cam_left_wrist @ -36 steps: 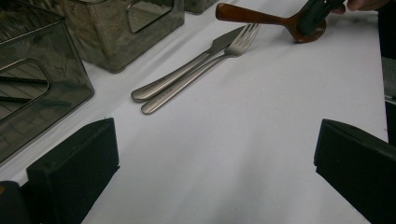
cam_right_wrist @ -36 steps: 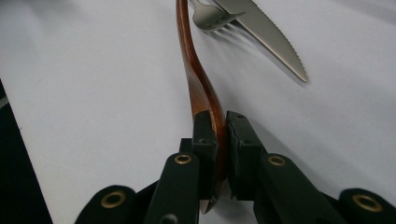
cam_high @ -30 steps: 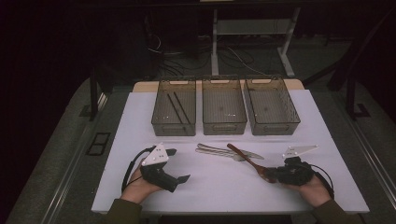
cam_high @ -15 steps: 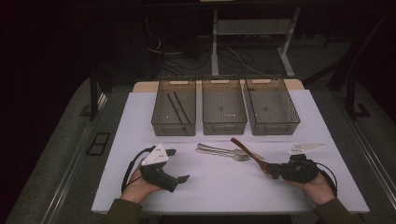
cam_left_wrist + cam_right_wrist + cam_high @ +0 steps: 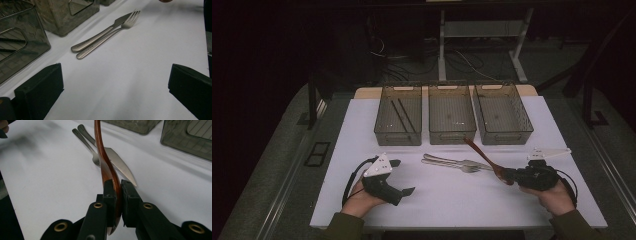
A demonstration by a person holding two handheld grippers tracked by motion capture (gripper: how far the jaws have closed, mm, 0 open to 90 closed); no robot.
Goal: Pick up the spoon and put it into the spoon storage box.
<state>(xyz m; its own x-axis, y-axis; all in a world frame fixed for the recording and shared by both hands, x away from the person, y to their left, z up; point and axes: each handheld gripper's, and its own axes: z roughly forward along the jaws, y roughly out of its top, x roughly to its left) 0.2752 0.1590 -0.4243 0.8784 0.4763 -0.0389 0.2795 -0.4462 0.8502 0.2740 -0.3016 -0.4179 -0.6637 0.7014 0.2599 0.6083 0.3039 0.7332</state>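
- Two handheld grippers work above a white tabletop [image 5: 447, 200] that carries three clear bins along its far edge.
- The right gripper [image 5: 512, 175], near the tabletop's right edge, has its black jaws clamped on the bowl end of a wooden spoon [image 5: 484, 160]; the right gripper view shows the spoon [image 5: 107, 167] pinched on edge between the pads, handle rising away.
- The spoon's handle slants up toward the middle bin [image 5: 451, 113], its tip close to that bin's near wall.
- A metal fork [image 5: 452, 165] and a knife [image 5: 447, 159] lie side by side, touching, at the tabletop's centre, just left of the spoon's bowl.
- The left gripper [image 5: 404, 177], toward the near left corner, rests low with its jaws wide apart and nothing between them.
- The left bin [image 5: 398, 117] holds dark chopsticks [image 5: 402, 114]; the right bin [image 5: 502, 114] stands beside the middle one.
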